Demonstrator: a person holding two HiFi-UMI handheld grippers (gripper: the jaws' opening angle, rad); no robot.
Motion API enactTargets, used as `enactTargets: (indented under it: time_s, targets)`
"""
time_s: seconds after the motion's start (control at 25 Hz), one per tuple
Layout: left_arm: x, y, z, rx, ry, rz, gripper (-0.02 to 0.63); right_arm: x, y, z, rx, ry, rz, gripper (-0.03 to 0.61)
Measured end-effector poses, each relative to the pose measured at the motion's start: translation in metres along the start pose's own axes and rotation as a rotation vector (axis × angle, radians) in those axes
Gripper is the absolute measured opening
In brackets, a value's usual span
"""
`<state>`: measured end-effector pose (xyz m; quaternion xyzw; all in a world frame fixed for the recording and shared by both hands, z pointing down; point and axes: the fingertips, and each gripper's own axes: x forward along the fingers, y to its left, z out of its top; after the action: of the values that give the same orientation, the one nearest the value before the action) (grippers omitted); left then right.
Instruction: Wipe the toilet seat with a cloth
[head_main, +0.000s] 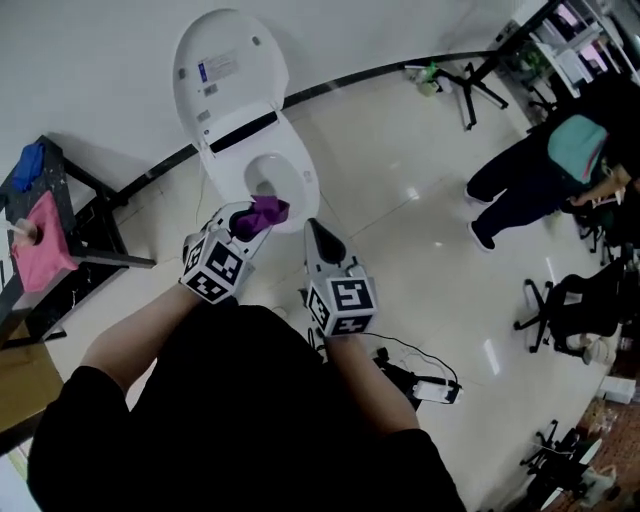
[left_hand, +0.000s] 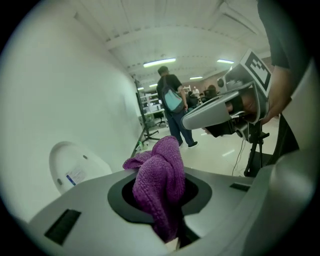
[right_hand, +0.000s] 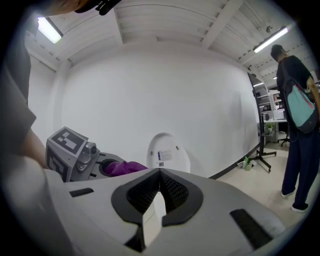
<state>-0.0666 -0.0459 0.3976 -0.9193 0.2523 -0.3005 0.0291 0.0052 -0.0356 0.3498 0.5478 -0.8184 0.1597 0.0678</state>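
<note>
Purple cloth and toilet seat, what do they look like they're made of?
Purple cloth: a soft textile, probably microfibre or terry, with a matte finish. Its surface shows a nubby looped weave and it folds limply.
Toilet seat: likely moulded plastic, white and smooth with a slight sheen. No seams or grain show, though plastic versus ceramic cannot be settled by look.

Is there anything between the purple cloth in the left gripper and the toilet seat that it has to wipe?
Nothing visible does. The left gripper holds the purple cloth by the front of the toilet seat, and the lid is raised. The right gripper, shut and empty, is beside the cloth, not between.
</note>
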Motion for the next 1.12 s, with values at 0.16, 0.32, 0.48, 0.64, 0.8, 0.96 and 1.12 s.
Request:
enactTargets:
  time_s: [0.16,0.32,0.48,0.64,0.8,0.96,1.12]
  targets:
    - [-0.053,0.019,0.005,-0.047,-0.04,0.058,0.089,-0.001,0.04,0.022,-0.042,-0.016,0.047,0.018]
    - [-0.096,0.036,0.005,-0.051,-0.075,0.081,0.089,0.007,0.076,0.031,-0.069,-0.028,0.062,0.017]
    - [-0.13,0.055,0.001,-0.023,-0.091,0.087,0.089,0.019,0.108,0.033,-0.065,-0.032,0.052,0.017]
    - [-0.153,0.073,-0.009,-0.037,-0.099,0.102,0.089,0.03,0.129,0.04,-0.071,-0.039,0.037,0.017]
    - [-0.167,0.086,-0.015,-0.023,-0.104,0.115,0.089,0.037,0.14,0.043,-0.078,-0.037,0.021,0.017]
    - [-0.173,0.092,-0.022,-0.042,-0.114,0.13,0.089,0.039,0.146,0.039,-0.087,-0.021,0.016,0.015]
    - [-0.175,0.094,-0.026,-0.058,-0.119,0.14,0.089,0.041,0.148,0.038,-0.094,-0.01,0.022,0.015]
